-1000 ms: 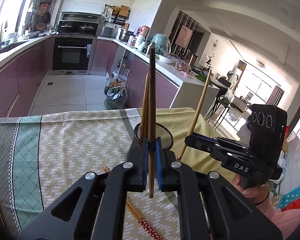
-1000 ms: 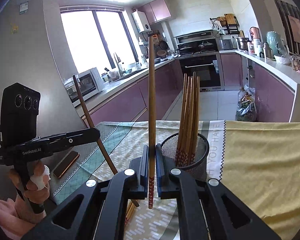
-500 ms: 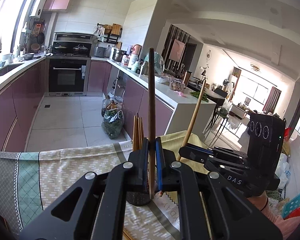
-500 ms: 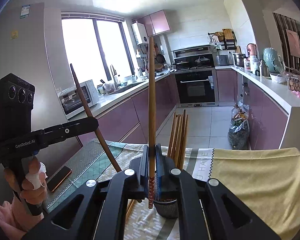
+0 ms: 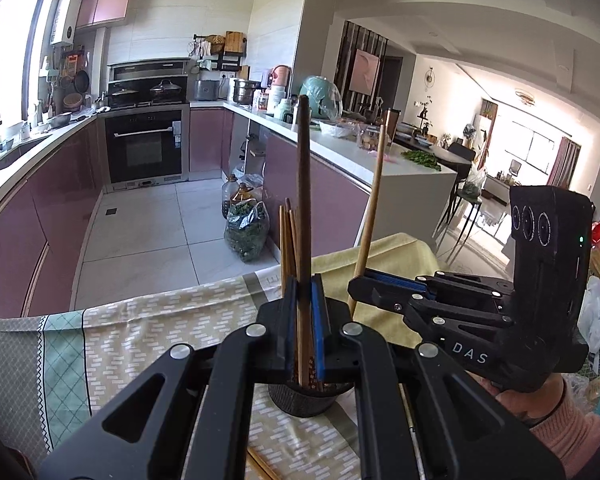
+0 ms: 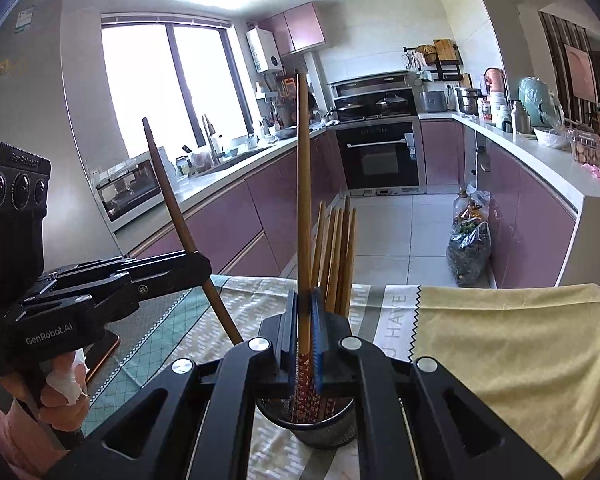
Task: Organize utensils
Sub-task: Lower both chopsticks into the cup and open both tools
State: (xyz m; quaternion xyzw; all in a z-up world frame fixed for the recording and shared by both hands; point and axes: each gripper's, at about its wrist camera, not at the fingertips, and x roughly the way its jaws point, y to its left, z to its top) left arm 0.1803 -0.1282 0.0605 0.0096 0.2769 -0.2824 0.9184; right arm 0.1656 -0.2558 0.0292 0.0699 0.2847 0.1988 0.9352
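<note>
My left gripper [image 5: 304,320] is shut on a dark brown chopstick [image 5: 303,200] held upright, its lower end at the mouth of the black mesh cup [image 5: 304,398]. My right gripper [image 6: 305,328] is shut on a lighter chopstick [image 6: 304,180] with a red patterned tip that dips into the same cup [image 6: 308,428]. Several chopsticks [image 6: 336,252] stand in the cup. Each gripper shows in the other's view: the right gripper [image 5: 364,284] with its chopstick [image 5: 374,200], the left gripper [image 6: 196,260] with its dark chopstick [image 6: 172,200].
The table carries a patterned cloth [image 5: 140,340] and a yellow cloth [image 6: 500,340]. Loose chopsticks [image 5: 260,464] lie near the front edge. A phone [image 6: 104,348] rests at the left. Hands in pink sleeves [image 5: 560,432] hold the grippers. Kitchen counters and floor lie beyond.
Both grippers have moved in over the mesh cup with their chopsticks. The cup now sits directly under the fingers in both views. Both stay shut.
</note>
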